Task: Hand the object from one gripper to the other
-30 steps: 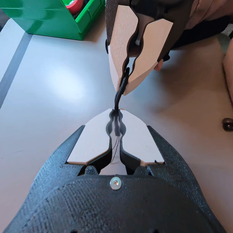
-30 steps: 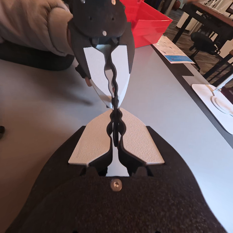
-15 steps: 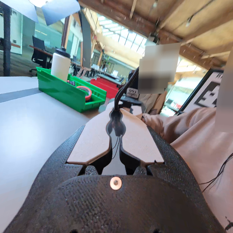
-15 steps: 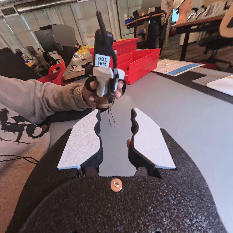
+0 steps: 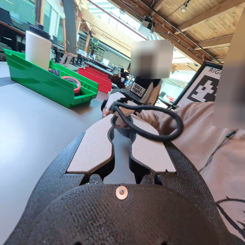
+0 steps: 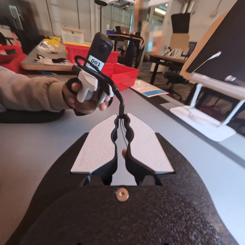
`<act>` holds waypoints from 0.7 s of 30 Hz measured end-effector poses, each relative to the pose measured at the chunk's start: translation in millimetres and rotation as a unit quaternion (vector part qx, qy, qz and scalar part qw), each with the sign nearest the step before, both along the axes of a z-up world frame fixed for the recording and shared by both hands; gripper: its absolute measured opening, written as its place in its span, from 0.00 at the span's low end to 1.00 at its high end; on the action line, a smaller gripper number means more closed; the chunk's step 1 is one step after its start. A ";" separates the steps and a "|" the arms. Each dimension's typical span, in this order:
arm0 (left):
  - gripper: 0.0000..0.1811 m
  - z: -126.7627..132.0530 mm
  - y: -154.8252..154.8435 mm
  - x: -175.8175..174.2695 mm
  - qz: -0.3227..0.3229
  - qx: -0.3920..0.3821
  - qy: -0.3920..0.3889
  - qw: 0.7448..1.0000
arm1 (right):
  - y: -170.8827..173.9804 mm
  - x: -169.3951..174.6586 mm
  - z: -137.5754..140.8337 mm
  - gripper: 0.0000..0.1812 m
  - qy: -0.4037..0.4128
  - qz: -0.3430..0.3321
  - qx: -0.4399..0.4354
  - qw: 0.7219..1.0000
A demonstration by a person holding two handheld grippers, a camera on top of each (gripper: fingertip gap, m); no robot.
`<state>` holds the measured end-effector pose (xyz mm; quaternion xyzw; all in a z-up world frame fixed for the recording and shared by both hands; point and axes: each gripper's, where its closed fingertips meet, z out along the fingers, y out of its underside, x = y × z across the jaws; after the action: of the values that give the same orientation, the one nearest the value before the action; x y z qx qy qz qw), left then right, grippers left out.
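A black braided cord loop (image 5: 177,124) with a thin string end is the object. My left gripper (image 5: 122,118) is open; the loop lies loose over its right finger (image 5: 148,149). My right gripper (image 6: 122,115) is shut on the cord's end piece (image 6: 121,108), thin strings hanging between its fingers. From there the cord (image 6: 119,96) curves up and drapes over the left gripper (image 6: 98,91), held in a hand facing me. In the left wrist view the right gripper (image 5: 116,104) sits just beyond the fingertips, pinching the cord's end.
A grey table (image 5: 33,119) lies below both grippers. A green bin (image 5: 43,82) holds a red tape roll (image 5: 75,83) and a white bottle (image 5: 37,51). A red bin (image 6: 123,75), a paper sheet (image 6: 148,90) and a white stand base (image 6: 201,126) sit at the table's right side.
A second ago both grippers were shut on the cord. The right one opened, then shut on the cord's end. The left one has opened and the loop now rests on its finger.
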<state>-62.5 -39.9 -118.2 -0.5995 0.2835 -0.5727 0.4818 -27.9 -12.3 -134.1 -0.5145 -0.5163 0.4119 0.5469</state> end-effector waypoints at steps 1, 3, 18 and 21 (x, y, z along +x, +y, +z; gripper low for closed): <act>0.12 1.8 -2.8 -3.5 -0.016 -0.001 -0.001 1.000 | 1.6 3.4 5.4 0.04 0.007 -0.004 0.029 1.000; 0.15 1.9 -6.3 -12.7 -0.039 -0.004 0.003 0.999 | 1.7 10.1 18.0 0.04 0.030 -0.008 0.087 0.996; 0.17 -23.2 -46.3 25.7 -0.260 -0.200 -0.042 0.944 | -43.5 -2.1 1.3 0.04 -0.018 -0.018 0.525 0.851; 0.06 -27.4 -51.4 39.3 -0.241 -0.153 0.005 0.958 | -39.4 -1.1 1.1 0.04 -0.018 -0.025 0.512 0.858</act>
<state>-23.2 -91.3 -145.7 -0.5827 0.3315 -0.7053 0.2307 -28.9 -51.6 -132.9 -0.1816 -0.6511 0.0660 0.7340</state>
